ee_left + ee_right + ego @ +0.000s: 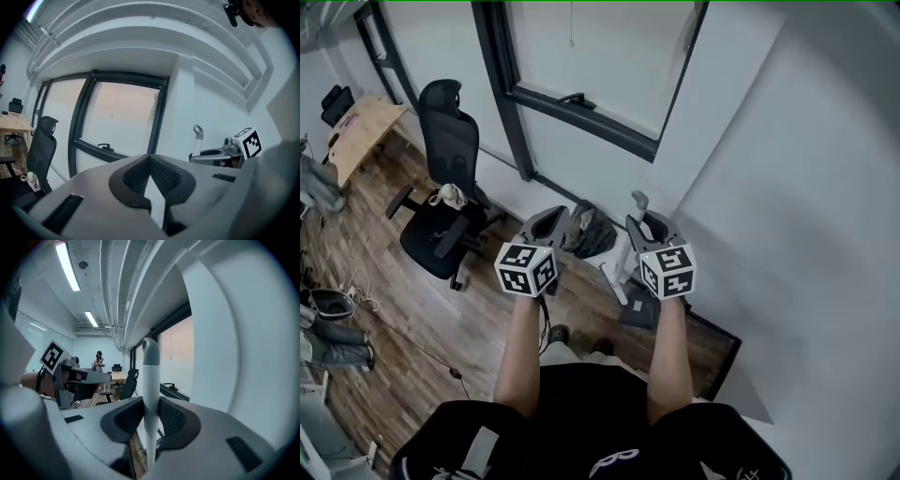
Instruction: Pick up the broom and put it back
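Broom [151,366] upright in right gripper [150,404]

Location type: office.

Identifying features:
- A black swivel chair [441,202] on castors stands on a wood-plank floor [478,328], near a light wooden surface [361,131] at the far left.
- A large window [581,56] in a dark metal frame, fitted with a lever handle [577,99], occupies the white wall [806,187].
- Loose cables [366,291] lie on the floor.
- The right gripper view shows strip lights [67,266] and exposed pipes [112,287] on an open ceiling, and further seating [129,380] down the room, where a person [99,361] stands.
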Action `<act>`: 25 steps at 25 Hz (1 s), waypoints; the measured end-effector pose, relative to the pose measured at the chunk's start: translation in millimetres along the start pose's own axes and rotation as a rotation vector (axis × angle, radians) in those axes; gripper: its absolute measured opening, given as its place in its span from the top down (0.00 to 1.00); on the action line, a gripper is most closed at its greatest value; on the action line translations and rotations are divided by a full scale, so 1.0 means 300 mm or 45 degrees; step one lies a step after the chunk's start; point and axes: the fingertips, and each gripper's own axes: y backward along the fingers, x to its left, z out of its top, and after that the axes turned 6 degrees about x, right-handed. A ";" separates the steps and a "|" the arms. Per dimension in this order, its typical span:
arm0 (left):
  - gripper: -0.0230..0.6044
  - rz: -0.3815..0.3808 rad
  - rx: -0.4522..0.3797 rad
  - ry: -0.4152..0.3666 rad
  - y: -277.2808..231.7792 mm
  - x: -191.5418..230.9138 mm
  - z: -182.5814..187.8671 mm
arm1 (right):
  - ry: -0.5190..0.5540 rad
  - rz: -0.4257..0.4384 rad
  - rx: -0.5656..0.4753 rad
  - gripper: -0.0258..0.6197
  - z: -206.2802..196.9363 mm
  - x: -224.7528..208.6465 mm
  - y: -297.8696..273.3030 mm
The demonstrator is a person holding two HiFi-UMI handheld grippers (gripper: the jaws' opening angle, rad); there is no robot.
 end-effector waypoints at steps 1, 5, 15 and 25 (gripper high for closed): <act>0.94 -0.024 0.006 -0.003 -0.018 -0.007 -0.005 | -0.012 -0.022 0.003 0.78 -0.009 -0.014 0.007; 0.94 -0.139 0.040 -0.017 -0.073 -0.043 -0.021 | -0.083 -0.134 0.025 0.78 -0.054 -0.060 0.047; 0.94 -0.392 0.136 -0.050 -0.049 -0.094 -0.089 | -0.250 -0.433 0.084 0.78 -0.181 -0.010 0.212; 0.94 -0.604 0.204 -0.098 -0.038 -0.216 -0.172 | -0.377 -0.661 0.112 0.78 -0.328 0.048 0.408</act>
